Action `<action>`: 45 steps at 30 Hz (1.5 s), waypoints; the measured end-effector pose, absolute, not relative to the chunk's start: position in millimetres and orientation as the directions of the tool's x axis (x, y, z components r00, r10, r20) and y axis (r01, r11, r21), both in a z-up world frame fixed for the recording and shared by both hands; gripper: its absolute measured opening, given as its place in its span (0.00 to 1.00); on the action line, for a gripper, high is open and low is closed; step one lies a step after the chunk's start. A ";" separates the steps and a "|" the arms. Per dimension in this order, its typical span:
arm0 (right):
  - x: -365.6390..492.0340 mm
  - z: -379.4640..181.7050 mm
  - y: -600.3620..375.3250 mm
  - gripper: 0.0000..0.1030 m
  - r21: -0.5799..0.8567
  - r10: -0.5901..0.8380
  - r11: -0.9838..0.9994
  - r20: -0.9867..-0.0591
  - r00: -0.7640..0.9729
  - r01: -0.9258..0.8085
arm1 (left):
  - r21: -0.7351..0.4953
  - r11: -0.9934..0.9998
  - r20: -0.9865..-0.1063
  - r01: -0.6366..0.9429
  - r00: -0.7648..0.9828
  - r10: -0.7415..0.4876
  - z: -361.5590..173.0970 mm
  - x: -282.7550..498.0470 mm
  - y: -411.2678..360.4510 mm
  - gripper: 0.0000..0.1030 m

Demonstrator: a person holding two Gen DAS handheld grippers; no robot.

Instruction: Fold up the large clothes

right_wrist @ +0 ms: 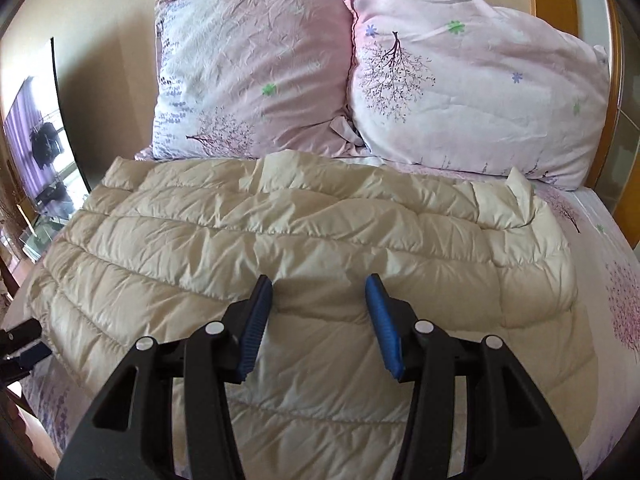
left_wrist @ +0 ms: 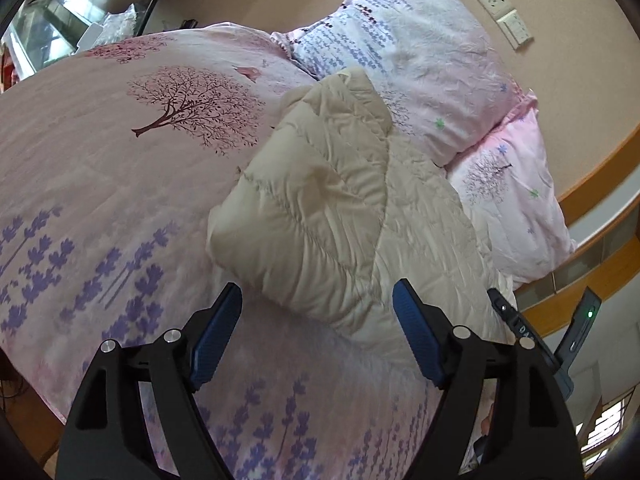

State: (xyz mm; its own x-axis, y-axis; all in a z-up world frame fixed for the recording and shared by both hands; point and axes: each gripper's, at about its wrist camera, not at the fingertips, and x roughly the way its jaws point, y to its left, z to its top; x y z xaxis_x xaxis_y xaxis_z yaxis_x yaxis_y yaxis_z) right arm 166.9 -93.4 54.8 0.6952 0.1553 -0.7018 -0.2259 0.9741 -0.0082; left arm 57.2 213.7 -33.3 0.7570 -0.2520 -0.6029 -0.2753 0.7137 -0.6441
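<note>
A cream quilted puffer jacket (left_wrist: 336, 208) lies on the bed, one part folded over the rest. In the right wrist view the jacket (right_wrist: 304, 248) spreads wide below the pillows. My left gripper (left_wrist: 318, 300) is open and empty, just above the jacket's near folded edge. My right gripper (right_wrist: 320, 292) is open and empty, hovering over the middle of the jacket. The right gripper's body (left_wrist: 532, 332) shows at the right in the left wrist view. Part of the left gripper (right_wrist: 20, 344) shows at the left edge of the right wrist view.
The bed has a pink cover (left_wrist: 100, 168) printed with trees and purple flowers. Two pink pillows (right_wrist: 256, 72) (right_wrist: 480, 92) lean against the wall beyond the jacket. A wooden bed frame (right_wrist: 600, 100) runs along the right. A wall socket (left_wrist: 504, 12) is above the pillows.
</note>
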 end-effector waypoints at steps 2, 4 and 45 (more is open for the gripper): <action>174.1 45.0 -90.8 0.51 -0.035 0.124 0.975 -0.735 0.666 -0.220 | -0.647 0.705 -0.608 -0.291 0.755 -0.246 -34.6 63.1 217.1 0.75; 178.2 36.2 -90.0 0.53 -0.041 0.114 0.974 -0.758 0.643 -0.221 | -0.653 0.695 -0.613 -0.303 0.750 -0.248 -36.1 69.7 220.0 0.75; 183.8 16.9 -79.2 0.56 -0.087 0.086 0.965 -0.786 0.612 -0.248 | -0.660 0.673 -0.227 0.333 0.766 -0.602 86.0 123.6 78.7 0.26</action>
State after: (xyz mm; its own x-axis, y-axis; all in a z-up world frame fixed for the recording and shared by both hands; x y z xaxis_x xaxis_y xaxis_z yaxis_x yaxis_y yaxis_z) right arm 183.8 -79.2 16.9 0.6117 0.0860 -0.7864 -0.2479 0.9648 -0.0873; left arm 123.6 78.7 86.0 0.7657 -0.6018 -0.2268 0.3334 0.6730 -0.6602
